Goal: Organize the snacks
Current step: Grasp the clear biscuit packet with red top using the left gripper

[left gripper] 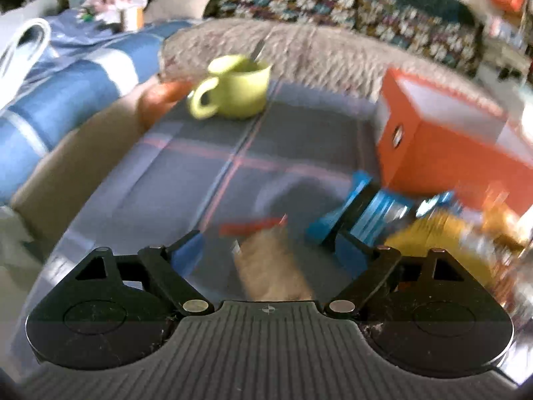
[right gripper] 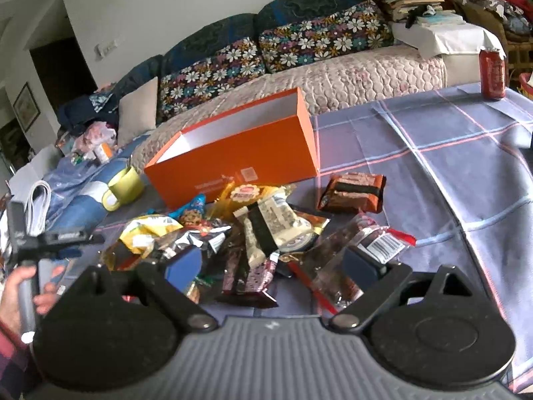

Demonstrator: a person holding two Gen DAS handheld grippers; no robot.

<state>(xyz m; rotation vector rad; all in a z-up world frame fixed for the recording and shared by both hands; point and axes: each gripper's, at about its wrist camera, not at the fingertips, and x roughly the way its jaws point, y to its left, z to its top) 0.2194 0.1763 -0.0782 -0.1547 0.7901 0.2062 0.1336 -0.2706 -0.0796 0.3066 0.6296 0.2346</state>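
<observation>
The left wrist view is blurred by motion. My left gripper (left gripper: 266, 250) hangs over the checked tablecloth (left gripper: 186, 173), jaws apart. A tan snack packet (left gripper: 271, 266) with a red strip lies between the blue fingers (left gripper: 188, 250) without touching either pad. Blue (left gripper: 363, 213) and yellow (left gripper: 433, 233) packets lie to its right, before the open orange box (left gripper: 443, 140). My right gripper (right gripper: 273, 263) stands open just above a pile of snack packets (right gripper: 260, 230), holding nothing. Behind the pile stands the orange box (right gripper: 233, 153), empty as far as I can see. A brown packet (right gripper: 353, 191) lies apart on the right.
A yellow-green mug (left gripper: 233, 86) with a spoon stands at the table's far left end (right gripper: 123, 185). A red can (right gripper: 492, 75) sits at the far right corner. A sofa with flowered cushions (right gripper: 299, 43) runs behind the table. A hand (right gripper: 20, 286) holds the left gripper's handle.
</observation>
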